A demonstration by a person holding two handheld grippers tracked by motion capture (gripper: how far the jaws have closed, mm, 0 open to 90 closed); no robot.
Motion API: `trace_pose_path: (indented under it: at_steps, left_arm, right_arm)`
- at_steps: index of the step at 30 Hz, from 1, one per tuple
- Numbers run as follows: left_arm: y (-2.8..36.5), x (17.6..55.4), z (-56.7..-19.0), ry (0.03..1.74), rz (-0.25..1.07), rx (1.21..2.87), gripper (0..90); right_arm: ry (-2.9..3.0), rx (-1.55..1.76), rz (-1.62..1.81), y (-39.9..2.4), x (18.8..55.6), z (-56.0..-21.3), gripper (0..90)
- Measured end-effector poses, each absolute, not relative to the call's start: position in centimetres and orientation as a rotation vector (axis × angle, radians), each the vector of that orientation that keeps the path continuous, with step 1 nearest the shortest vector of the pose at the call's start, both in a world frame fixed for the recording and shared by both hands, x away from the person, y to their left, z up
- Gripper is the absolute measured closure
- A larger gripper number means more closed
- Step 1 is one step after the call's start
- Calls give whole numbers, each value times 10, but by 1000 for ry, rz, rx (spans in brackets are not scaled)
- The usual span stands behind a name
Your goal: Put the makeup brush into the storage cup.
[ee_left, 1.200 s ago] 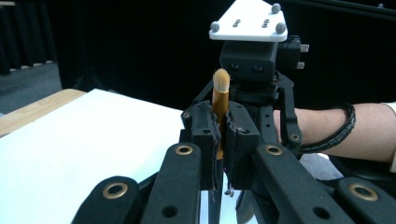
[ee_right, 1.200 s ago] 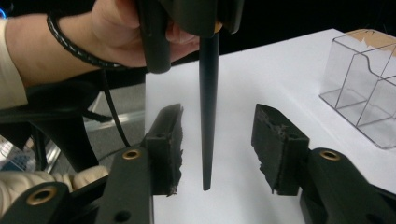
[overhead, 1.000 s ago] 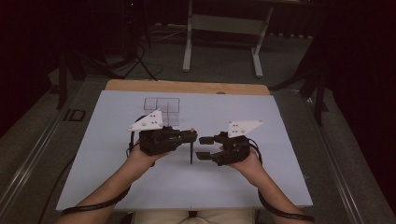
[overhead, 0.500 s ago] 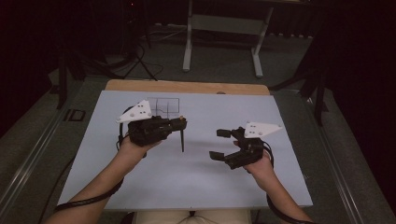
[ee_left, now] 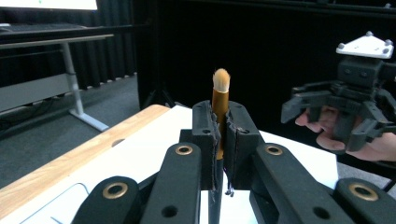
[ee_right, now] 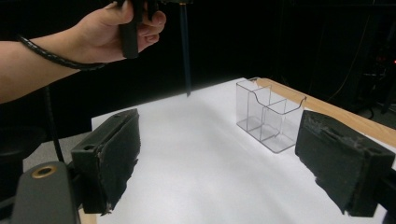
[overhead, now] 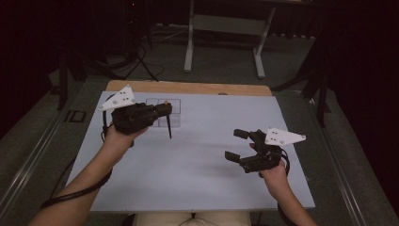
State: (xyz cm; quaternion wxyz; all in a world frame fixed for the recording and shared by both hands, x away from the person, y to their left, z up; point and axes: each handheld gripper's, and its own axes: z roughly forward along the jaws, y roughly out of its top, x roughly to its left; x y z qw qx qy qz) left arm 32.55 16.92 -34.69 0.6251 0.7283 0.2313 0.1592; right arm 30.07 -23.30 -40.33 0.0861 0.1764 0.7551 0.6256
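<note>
L hand-held gripper [ee_left: 219, 140] clamps bristly brush [ee_left: 220, 98]; R hand-held gripper [ee_right: 219, 158] wide open, empty.

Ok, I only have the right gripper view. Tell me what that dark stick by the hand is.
Observer: A brush, bristles up, gold collar. The left claw is shut on it.
Operator: Give me its place against the clear holder.
Observer: In the high view its handle tip hangs just on the person's side of the holder, not over it.
Operator: Now place my claw on the table.
Observer: The right claw is over the table's right half, well apart from the holder.
</note>
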Motion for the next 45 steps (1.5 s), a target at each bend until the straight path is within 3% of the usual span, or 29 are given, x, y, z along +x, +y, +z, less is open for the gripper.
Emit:
trace_pose_path:
  at_steps: [14, 45]
  left_arm:
    - [196, 353, -328, 586, 463, 1647, 852]
    - [226, 410, -325, 698, 626, 1585, 852]
  right_arm:
    - [2237, 520, 1880, -238, 297, -412, 144]
    - [2238, 504, 1896, -241, 297, -411, 144]
